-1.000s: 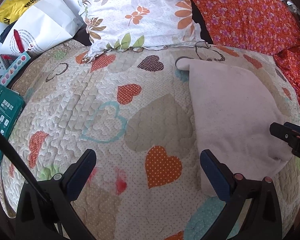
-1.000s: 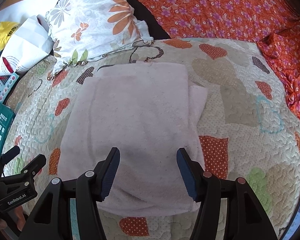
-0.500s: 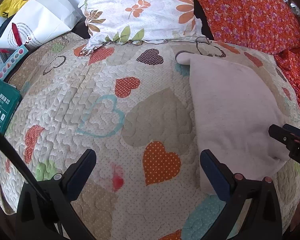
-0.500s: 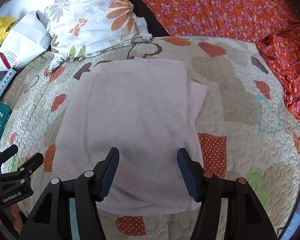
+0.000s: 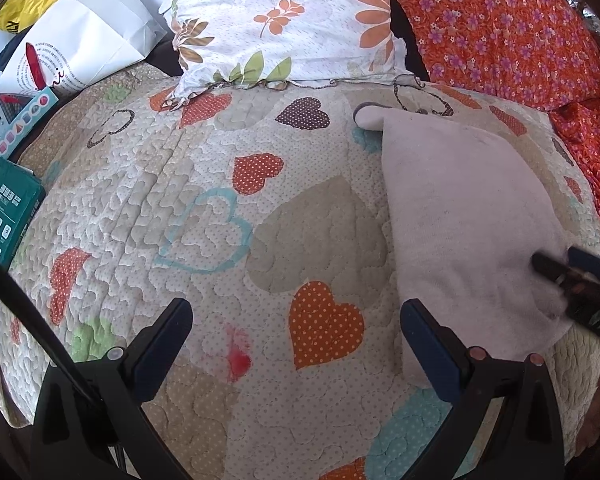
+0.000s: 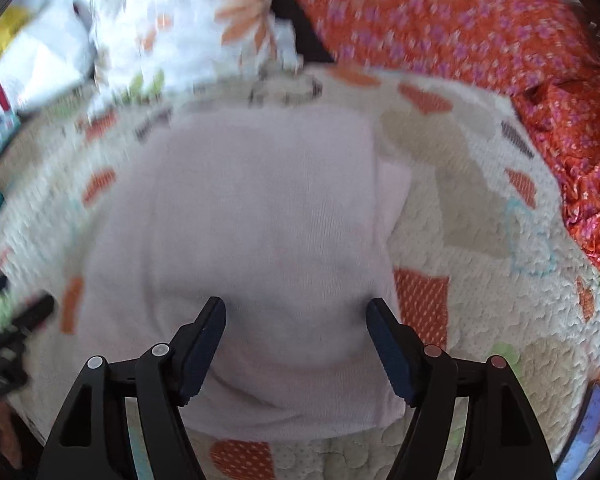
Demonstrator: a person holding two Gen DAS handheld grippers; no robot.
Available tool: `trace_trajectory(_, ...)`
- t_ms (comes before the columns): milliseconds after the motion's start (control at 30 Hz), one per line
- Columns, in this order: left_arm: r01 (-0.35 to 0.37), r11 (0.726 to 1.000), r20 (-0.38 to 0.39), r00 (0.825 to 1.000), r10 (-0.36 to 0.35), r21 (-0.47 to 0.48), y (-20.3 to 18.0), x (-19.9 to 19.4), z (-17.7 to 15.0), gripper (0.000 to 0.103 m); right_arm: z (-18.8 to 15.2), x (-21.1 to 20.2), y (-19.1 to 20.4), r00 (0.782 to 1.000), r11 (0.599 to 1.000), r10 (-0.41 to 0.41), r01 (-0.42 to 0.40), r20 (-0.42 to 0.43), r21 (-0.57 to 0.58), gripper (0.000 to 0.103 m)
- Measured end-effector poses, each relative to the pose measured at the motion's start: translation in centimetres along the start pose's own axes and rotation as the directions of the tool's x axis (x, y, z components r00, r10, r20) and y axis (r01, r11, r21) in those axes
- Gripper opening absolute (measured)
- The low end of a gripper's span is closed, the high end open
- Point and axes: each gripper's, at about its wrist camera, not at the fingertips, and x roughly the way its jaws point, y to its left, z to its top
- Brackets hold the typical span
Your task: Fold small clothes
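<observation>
A folded pale pink garment (image 5: 460,216) lies flat on the heart-patterned quilt (image 5: 204,216). In the right wrist view the garment (image 6: 260,232) fills the middle, blurred by motion. My right gripper (image 6: 296,328) is open, its jaws wide apart over the garment's near edge, and it also shows in the left wrist view (image 5: 572,280) over the garment's near right corner. My left gripper (image 5: 296,332) is open and empty above bare quilt, left of the garment. It shows blurred at the left edge of the right wrist view (image 6: 16,320).
A floral pillow (image 5: 284,20) lies at the back, with orange flowered bedding (image 5: 500,24) to the right. A white paper bag (image 5: 80,40), a yellow bag (image 5: 24,0) and a green box (image 5: 4,208) sit off the quilt's left side.
My right gripper has moved forward and down over the garment's near edge, blurring its view. My left gripper has barely moved. Both stay open.
</observation>
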Motion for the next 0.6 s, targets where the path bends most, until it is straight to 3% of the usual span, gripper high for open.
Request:
trace_trajectory(133,-0.002,1.0,-0.001,1.0,0.002,0.001,-0.1,0.0,0.0,0.103,0.6,-1.1,-0.2,0.998,1.0,-0.01,0.01,0.069,0.005,0.078)
trace_trajectory(233,0.0,1.0,-0.005,1.0,0.0,-0.001,0.0,0.1,-0.1,0.103,0.4,0.1,0.4,1.0,1.0,-0.022,0.022,0.018,-0.015,0.078)
trace_trajectory(333,-0.001,1.0,-0.002,1.0,0.001,0.002,0.0,0.1,0.0,0.103,-0.5,2.6,0.8,0.994,0.999,-0.029,0.026,-0.106,-0.038,0.079)
trace_trajectory(600,0.003,1.0,-0.009,1.0,-0.003,0.001,0.0,0.1,-0.1,0.103,-0.1,0.8,0.4,0.999,1.0,-0.024,0.024,-0.032,-0.011,0.079)
